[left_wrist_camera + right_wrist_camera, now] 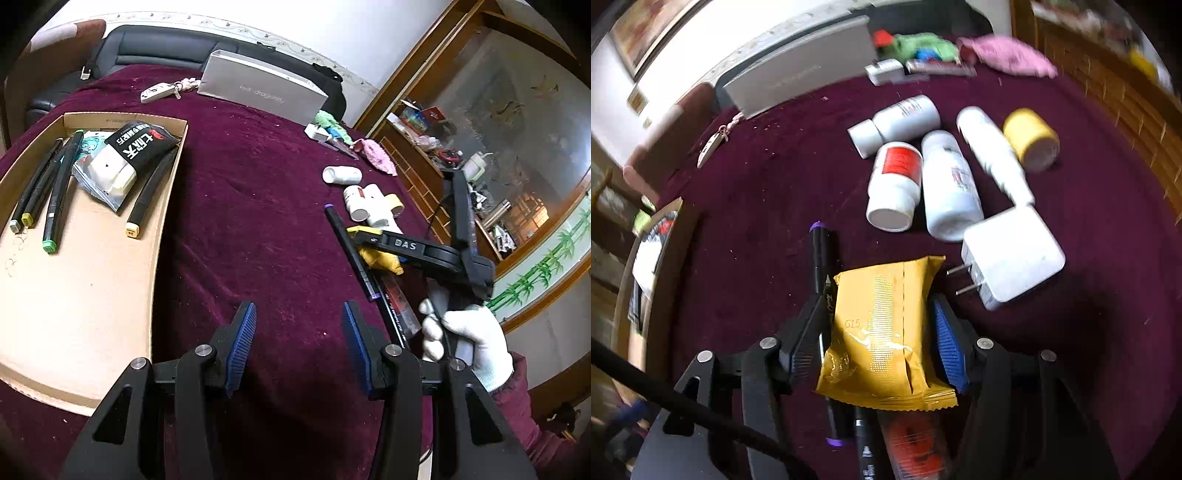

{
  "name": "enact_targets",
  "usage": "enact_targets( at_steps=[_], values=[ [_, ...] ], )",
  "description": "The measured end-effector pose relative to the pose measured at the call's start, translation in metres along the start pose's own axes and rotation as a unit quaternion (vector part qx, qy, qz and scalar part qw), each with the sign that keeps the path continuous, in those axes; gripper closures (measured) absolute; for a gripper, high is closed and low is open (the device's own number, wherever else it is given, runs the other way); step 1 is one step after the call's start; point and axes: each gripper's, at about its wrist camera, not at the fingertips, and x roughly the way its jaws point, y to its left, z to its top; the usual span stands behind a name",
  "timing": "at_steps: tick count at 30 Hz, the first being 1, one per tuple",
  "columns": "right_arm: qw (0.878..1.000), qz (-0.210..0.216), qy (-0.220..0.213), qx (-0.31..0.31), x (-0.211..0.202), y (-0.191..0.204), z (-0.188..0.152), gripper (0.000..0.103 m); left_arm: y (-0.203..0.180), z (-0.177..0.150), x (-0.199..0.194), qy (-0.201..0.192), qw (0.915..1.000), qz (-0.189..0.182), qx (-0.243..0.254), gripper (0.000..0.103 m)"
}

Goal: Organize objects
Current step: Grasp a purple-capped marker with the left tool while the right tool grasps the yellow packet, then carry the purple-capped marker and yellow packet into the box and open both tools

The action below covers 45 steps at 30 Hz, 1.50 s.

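Observation:
My right gripper point(879, 343) is shut on a yellow foil packet point(882, 325), whose two sides sit against the blue pads. The packet lies over a black marker with purple caps point(820, 251) and a red-printed clear packet point(912, 443) on the maroon cloth. The left wrist view shows the same right gripper point(364, 236) on the yellow packet point(380, 258), held by a white-gloved hand point(469, 332). My left gripper point(299, 343) hangs open over bare cloth with nothing between its pads. A cardboard box point(92, 277) to its left holds several markers point(55, 192) and a black bag point(140, 144).
Several white bottles point(897, 184), a yellow roll point(1030, 138) and a white plug charger point(1012, 258) lie just beyond the packet. Farther back are a grey box point(258, 85), a key fob point(159, 92) and a pink cloth point(376, 155). A wooden cabinet point(424, 166) borders the right side.

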Motion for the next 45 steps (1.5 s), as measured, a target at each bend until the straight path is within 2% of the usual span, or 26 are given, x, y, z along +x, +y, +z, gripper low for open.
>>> enact_targets(
  at_steps=[1,3,5,8,12,14,16,18,20,21,22,23,24,26,29,31,36,37,39,40,42,45],
  values=[
    [1.0,0.011,0.001,0.006,-0.001,-0.005,-0.001,0.062,-0.001,0.0,0.002,0.002,1.0,0.005,-0.001,0.061],
    [0.998,0.05,-0.007,0.027,-0.005,-0.017,-0.002,0.063,-0.007,0.003,0.008,0.009,0.9998,0.016,0.002,0.061],
    [0.99,0.122,-0.04,0.054,-0.016,-0.029,-0.003,0.063,-0.017,0.008,0.015,0.012,0.9993,0.032,0.012,0.061],
    [0.976,0.18,-0.094,0.083,-0.039,-0.056,-0.003,0.062,-0.036,0.019,0.032,0.014,0.9986,0.044,0.024,0.061],
    [0.963,0.203,-0.134,0.118,-0.049,-0.088,-0.001,0.062,-0.066,0.043,0.075,0.015,0.9966,0.068,0.044,0.061],
    [0.956,0.22,-0.131,0.142,-0.043,-0.101,-0.003,0.062,-0.081,0.057,0.099,0.016,0.994,0.092,0.057,0.061],
    [0.951,0.235,-0.114,0.165,-0.035,-0.108,-0.003,0.062,-0.094,0.068,0.124,0.024,0.9931,0.093,0.068,0.061],
    [0.944,0.257,-0.111,0.174,-0.035,-0.111,0.002,0.062,-0.108,0.074,0.15,0.026,0.9861,0.133,0.097,0.061],
    [0.945,0.257,-0.121,0.165,-0.042,-0.109,0.002,0.062,-0.112,0.073,0.171,0.043,0.9788,0.161,0.118,0.062],
    [0.945,0.257,-0.125,0.161,-0.045,-0.108,0.002,0.062,-0.111,0.067,0.18,0.06,0.9747,0.172,0.13,0.066],
    [0.945,0.257,-0.126,0.157,-0.046,-0.108,0.002,0.062,-0.113,0.06,0.181,0.058,0.9704,0.18,0.15,0.069],
    [0.945,0.258,-0.125,0.155,-0.045,-0.108,0.001,0.062,-0.117,0.054,0.179,0.057,0.965,0.182,0.18,0.083],
    [0.945,0.26,-0.122,0.156,-0.043,-0.109,0.001,0.062,-0.116,0.05,0.174,0.061,0.9644,0.175,0.189,0.091],
    [0.944,0.267,-0.113,0.159,-0.04,-0.109,0.0,0.062,-0.107,0.046,0.162,0.07,0.965,0.173,0.184,0.092],
    [0.942,0.274,-0.106,0.16,-0.039,-0.109,-0.002,0.062,-0.087,0.041,0.147,0.062,0.9645,0.188,0.175,0.092],
    [0.944,0.272,-0.107,0.156,-0.039,-0.107,-0.003,0.062,-0.083,0.04,0.143,0.057,0.9665,0.184,0.17,0.092],
    [0.947,0.265,-0.103,0.153,-0.035,-0.105,-0.004,0.062,-0.094,0.033,0.149,0.023,0.9549,0.208,0.211,0.092],
    [0.946,0.267,-0.103,0.154,-0.034,-0.106,-0.004,0.062,-0.091,0.035,0.149,0.024,0.9561,0.203,0.21,0.092],
    [0.946,0.264,-0.104,0.155,-0.032,-0.106,-0.004,0.062,-0.082,0.039,0.138,0.027,0.9688,0.168,0.181,0.092],
    [0.947,0.26,-0.105,0.154,-0.032,-0.106,-0.004,0.062,-0.078,0.04,0.129,0.017,0.972,0.157,0.174,0.092],
    [0.95,0.248,-0.108,0.152,-0.032,-0.104,-0.004,0.062,-0.068,0.041,0.1,-0.006,0.9756,0.145,0.165,0.092],
    [0.955,0.233,-0.117,0.143,-0.034,-0.101,-0.004,0.062,-0.036,0.046,0.035,-0.054,0.9846,0.119,0.116,0.092]
  ],
)
